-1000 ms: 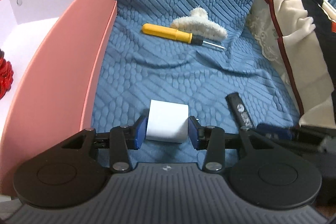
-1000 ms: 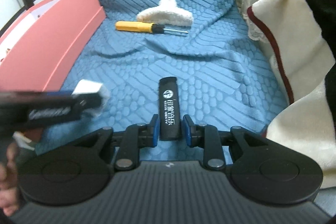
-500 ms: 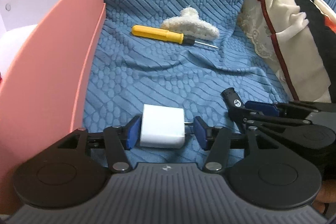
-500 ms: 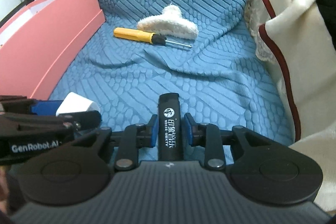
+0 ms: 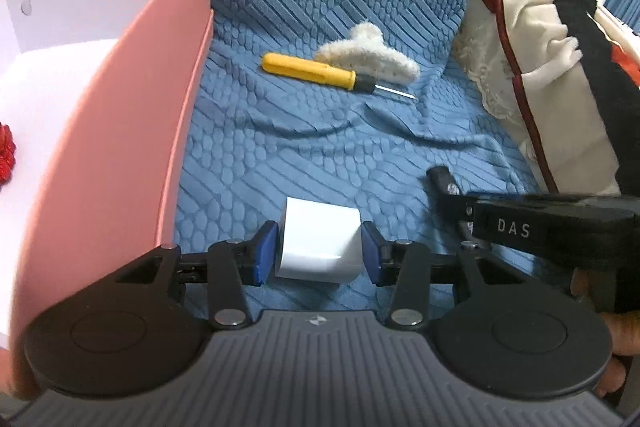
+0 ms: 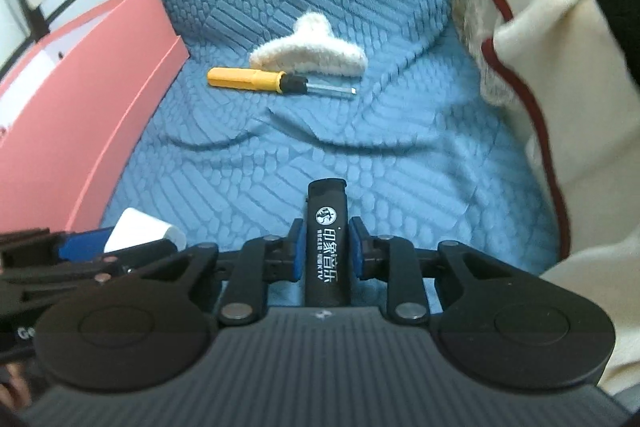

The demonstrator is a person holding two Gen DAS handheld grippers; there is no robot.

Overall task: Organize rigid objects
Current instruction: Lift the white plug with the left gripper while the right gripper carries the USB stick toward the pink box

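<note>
Both grippers are holding something, so the step in hand looks like the carry toward the box. The left gripper (image 5: 319,253) is clasping the white block (image 5: 319,247), its blue pads pressing on either side of the block, which sits squarely between the jaws and appears raised off the blue cover (image 5: 320,155) (contact with the cloth beneath is hard to judge). The right gripper (image 6: 326,253) is pinching the black lighter (image 6: 326,247) lengthwise, the lighter's cap sticking out ahead of the jaws and its printed face turned up.

The pink box (image 5: 172,99) is standing to the left of the left jaws — its near wall rising just beside them, its white floor visible beyond. Well ahead of both sets of jaws, the screwdriver (image 5: 316,73) is lying flat, with the fluffy clip (image 5: 368,55) just behind it; both are waiting untouched.

The next move, as I judge it, is calling for a lift high enough to clear the box wall, then a swing leftward over the rim before letting go — the left one first, since it is nearer. The right gripper is sitting close beside the left, so the two will need to keep apart while crossing.
</note>
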